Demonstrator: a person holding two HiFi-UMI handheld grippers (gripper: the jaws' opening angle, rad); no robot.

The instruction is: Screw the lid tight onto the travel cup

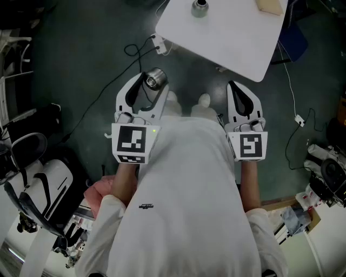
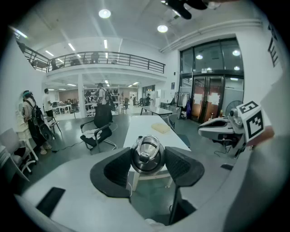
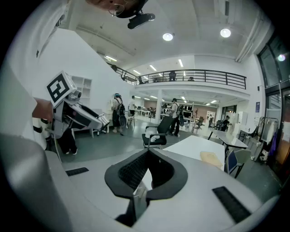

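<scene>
My left gripper (image 1: 149, 82) is shut on a round steel lid (image 1: 155, 79) with a ring handle, held in the air over the dark floor. In the left gripper view the lid (image 2: 146, 153) sits between both black pads (image 2: 118, 166), top facing the camera. The steel travel cup (image 1: 199, 7) stands on the white table (image 1: 232, 43) ahead, well beyond both grippers. My right gripper (image 1: 234, 87) is held beside the left one, jaws shut with nothing in them; the right gripper view shows its gripper (image 3: 148, 157) closed tip to tip.
A tan flat object (image 1: 270, 5) lies on the table's far right. Cables (image 1: 135, 51) run over the floor by the table's corner. Chairs and gear (image 1: 32, 162) crowd the left, more equipment (image 1: 324, 173) the right. People stand far off in the hall (image 2: 31, 118).
</scene>
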